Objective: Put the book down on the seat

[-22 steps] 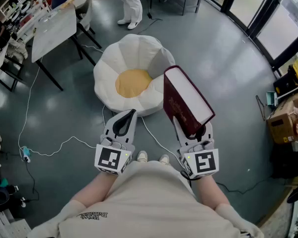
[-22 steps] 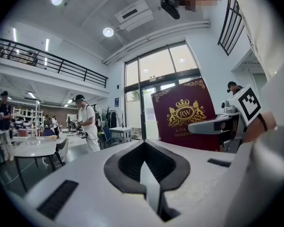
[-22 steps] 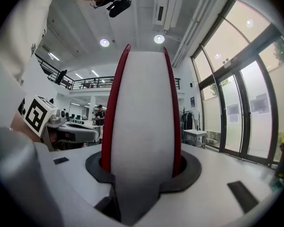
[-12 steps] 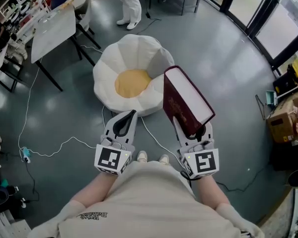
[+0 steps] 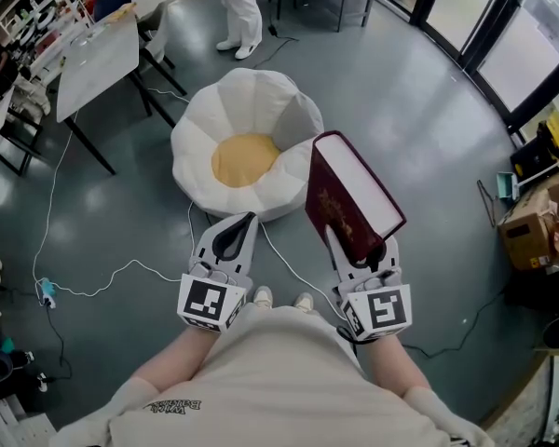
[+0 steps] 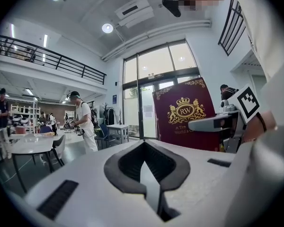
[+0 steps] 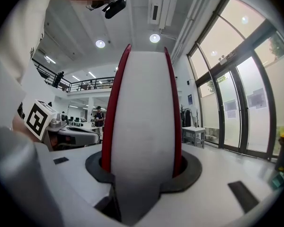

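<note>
A thick dark red book (image 5: 349, 198) with white page edges stands upright in my right gripper (image 5: 359, 242), which is shut on its lower end. In the right gripper view the book (image 7: 142, 112) fills the middle, its red covers pressed between the jaws. My left gripper (image 5: 233, 234) is shut with nothing in it, level with the right one; its view shows the book's gold-crested cover (image 6: 185, 115) and the right gripper (image 6: 225, 124) beside it. The seat, a white flower-shaped beanbag (image 5: 261, 115) with a yellow centre (image 5: 245, 159), lies on the floor ahead and slightly left of both grippers.
A white table (image 5: 101, 56) with black legs stands at the far left. A white cable (image 5: 102, 273) runs over the grey floor to the beanbag. Cardboard boxes (image 5: 531, 222) sit at the right. A person in white (image 5: 240, 3) stands beyond the beanbag. Glass doors line the far right.
The view has shifted slightly; the beanbag and the book sit a little lower in the head view. Both grippers keep their hold and spacing.
</note>
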Available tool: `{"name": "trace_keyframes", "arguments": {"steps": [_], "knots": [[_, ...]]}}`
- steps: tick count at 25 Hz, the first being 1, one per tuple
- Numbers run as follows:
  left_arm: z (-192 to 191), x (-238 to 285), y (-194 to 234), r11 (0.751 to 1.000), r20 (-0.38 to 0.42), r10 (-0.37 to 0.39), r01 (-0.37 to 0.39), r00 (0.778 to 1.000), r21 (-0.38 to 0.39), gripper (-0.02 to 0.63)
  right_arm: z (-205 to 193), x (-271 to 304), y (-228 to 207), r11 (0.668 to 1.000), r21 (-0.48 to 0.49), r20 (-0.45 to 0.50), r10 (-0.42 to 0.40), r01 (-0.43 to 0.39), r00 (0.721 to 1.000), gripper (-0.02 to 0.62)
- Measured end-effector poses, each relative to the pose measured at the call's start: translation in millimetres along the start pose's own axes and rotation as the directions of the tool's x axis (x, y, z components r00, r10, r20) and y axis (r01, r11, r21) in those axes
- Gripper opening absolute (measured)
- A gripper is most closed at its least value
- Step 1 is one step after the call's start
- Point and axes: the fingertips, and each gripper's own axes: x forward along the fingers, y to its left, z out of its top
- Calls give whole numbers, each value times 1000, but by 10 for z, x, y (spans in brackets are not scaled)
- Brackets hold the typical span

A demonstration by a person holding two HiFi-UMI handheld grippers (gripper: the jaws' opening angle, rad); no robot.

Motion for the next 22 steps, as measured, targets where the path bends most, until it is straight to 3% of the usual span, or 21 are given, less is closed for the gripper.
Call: {"name": "trace_keyframes", "arguments": {"steps": [12,22], "knots": [[32,278,-409,1000,14,14,-15,1000,15,3,-20,-196,-458,998,53,40,15,-17,999,210],[116,451,-700,999,44,12,-14,999,32,3,-12,-334,-739,999,43,70,15,-18,997,210]]}}
